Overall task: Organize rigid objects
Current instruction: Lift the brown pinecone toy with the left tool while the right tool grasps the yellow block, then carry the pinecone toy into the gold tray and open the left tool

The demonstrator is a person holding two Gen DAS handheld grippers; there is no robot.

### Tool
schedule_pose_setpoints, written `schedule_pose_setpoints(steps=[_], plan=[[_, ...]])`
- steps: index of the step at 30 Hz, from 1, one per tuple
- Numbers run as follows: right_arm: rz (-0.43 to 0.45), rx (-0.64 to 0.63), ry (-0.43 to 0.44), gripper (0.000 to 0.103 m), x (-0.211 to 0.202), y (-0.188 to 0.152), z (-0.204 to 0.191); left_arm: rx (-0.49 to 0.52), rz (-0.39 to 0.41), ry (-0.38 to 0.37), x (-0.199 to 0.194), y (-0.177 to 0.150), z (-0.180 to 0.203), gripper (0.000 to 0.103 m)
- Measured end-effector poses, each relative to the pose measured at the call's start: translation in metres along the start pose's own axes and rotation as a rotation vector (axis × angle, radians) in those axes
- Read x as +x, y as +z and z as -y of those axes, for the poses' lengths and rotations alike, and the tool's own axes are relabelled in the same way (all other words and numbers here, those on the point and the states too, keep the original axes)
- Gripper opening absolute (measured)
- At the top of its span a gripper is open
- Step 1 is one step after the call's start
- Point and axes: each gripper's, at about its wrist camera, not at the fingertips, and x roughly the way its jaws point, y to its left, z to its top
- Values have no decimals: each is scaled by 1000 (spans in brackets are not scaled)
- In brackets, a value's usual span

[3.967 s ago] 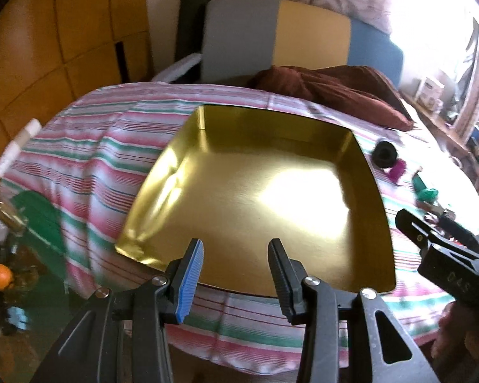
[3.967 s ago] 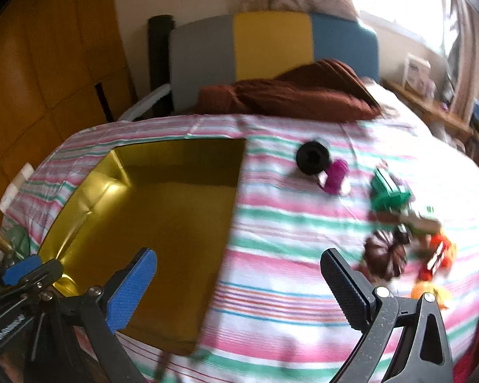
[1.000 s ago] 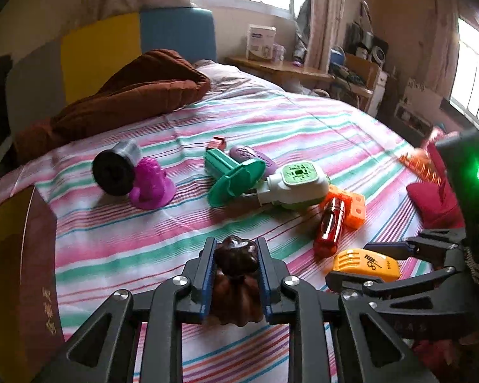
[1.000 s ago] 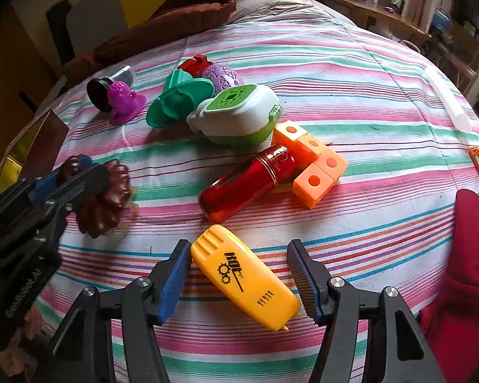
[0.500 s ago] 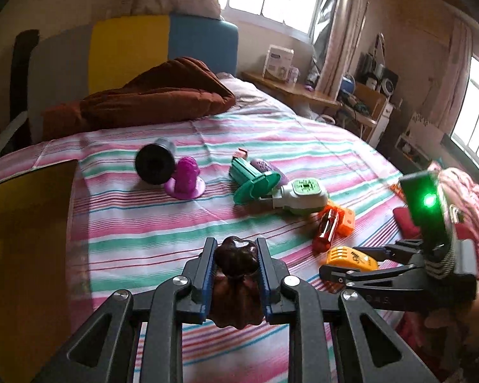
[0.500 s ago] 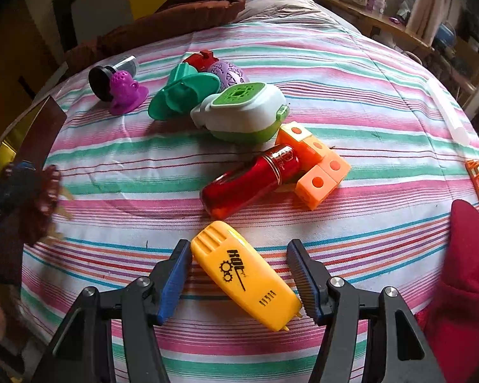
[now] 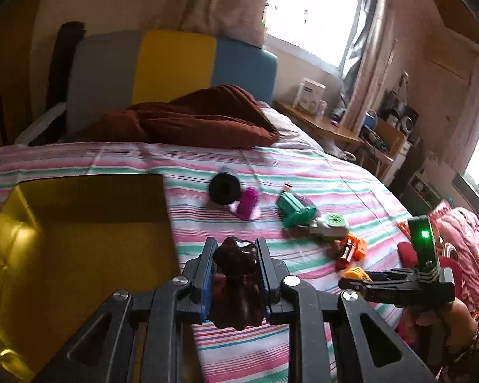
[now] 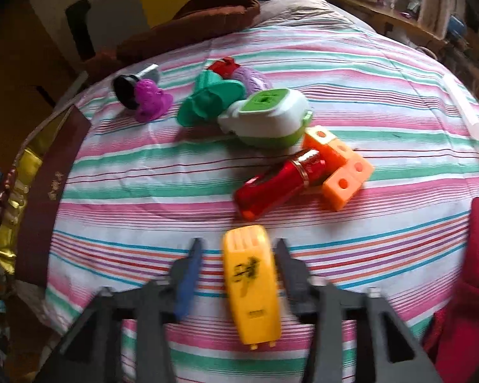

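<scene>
So on the far left there's the gold tray [image 7: 79, 245] sitting on the striped bedspread [image 7: 271, 172], open side up, nothing visible inside it. Just right of the tray's edge, the left gripper [image 7: 234, 257] is clamped tight on a dark brown ridged mold [image 7: 236, 284], fingers pressed against both sides of it, and it's held up off the bed, near the tray's right rim.

Moving right across the bed you get the loose pile. The black cylinder [image 8: 127, 91] is touching the little purple figure [image 8: 150, 99]. Next is the teal funnel-shaped piece [image 8: 207, 99], with a red bit [image 8: 222, 65] and a lilac ball [image 8: 250, 79] behind it, then the white and green gadget [image 8: 268, 118] leaning right up against the teal one. After that the shiny red tube [image 8: 277, 182] lies diagonally, touching the orange blocks [image 8: 341, 166].

Closest to the camera, the yellow plastic case [image 8: 250, 284] lies flat on the bedspread between the fingers of the right gripper [image 8: 238, 245]. That gripper is partly spread, a gap showing on each side of the case, so it isn't pinching it. The picture is blurry there.

Far right there's a red cloth [image 8: 472, 287] on the bed's edge.
</scene>
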Motion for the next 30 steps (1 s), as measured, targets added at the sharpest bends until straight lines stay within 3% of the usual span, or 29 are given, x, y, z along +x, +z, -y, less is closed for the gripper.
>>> schedule_pose_setpoints(steps=[4, 10, 14, 20, 26, 30], plan=[[-13, -36, -31, 70, 1, -5, -6, -30, 23, 39, -12, 3, -24, 22], [-3, -124, -128, 55, 2, -14, -15, -68, 26, 112, -21, 4, -68, 22], [10, -142, -120, 27, 0, -15, -17, -115, 9, 174, -21, 3, -101, 22], [0, -128, -128, 27, 0, -13, -21, -221, -15, 251, -17, 9, -155, 22], [3, -46, -28, 26, -3, -16, -30, -307, -85, 296, 6, 22, -201, 22], [27, -32, -6, 26, -6, -21, -45, -348, -126, 316, 20, 24, -218, 22]])
